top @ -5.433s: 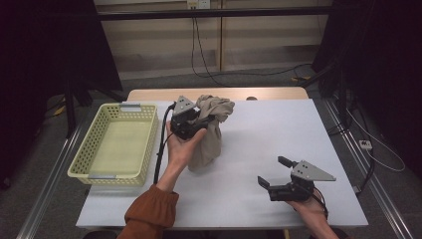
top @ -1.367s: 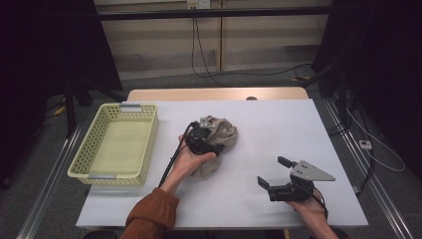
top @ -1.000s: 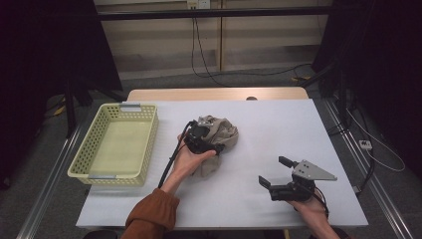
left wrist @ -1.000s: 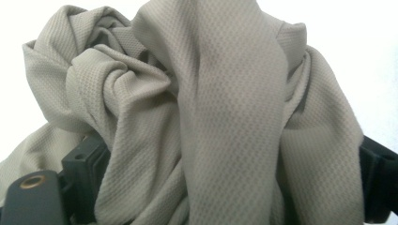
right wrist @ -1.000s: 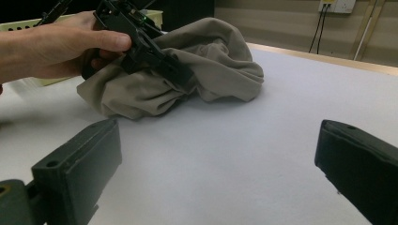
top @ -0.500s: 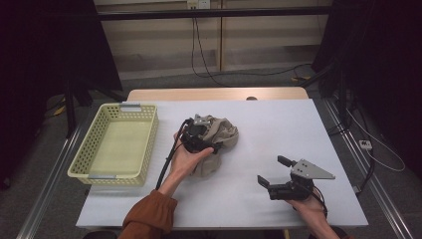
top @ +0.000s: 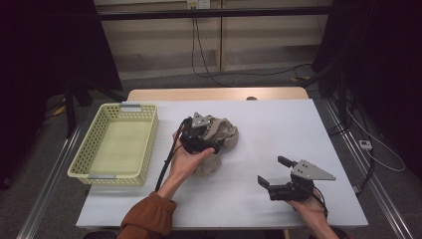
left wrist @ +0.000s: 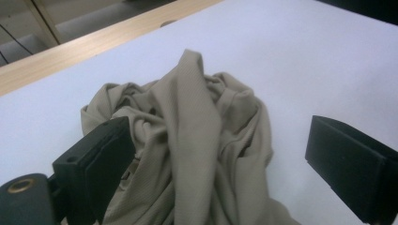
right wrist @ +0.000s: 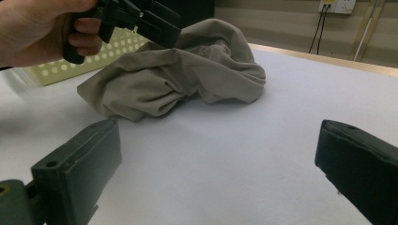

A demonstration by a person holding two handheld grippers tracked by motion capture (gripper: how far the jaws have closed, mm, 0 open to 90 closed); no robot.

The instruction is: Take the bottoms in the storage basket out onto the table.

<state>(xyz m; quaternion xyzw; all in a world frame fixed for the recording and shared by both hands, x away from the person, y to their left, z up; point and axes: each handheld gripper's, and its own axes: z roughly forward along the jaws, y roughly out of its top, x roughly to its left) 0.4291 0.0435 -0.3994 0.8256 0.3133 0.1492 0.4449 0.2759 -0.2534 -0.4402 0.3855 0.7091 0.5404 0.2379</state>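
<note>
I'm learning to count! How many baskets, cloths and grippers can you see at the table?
Baskets: 1, the yellow basket
Cloths: 1, the beige cloth
Grippers: 2, the left gripper and the right gripper
Total: 4

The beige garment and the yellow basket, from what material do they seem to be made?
The beige garment looks like soft knit fabric, matte: fine ribbing shows and it crumples in loose folds. The yellow basket appears to be moulded plastic, slightly glossy, with regular holes in its walls.

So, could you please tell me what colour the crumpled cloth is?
The cloth is plain beige, clearest in the left gripper view.
</note>
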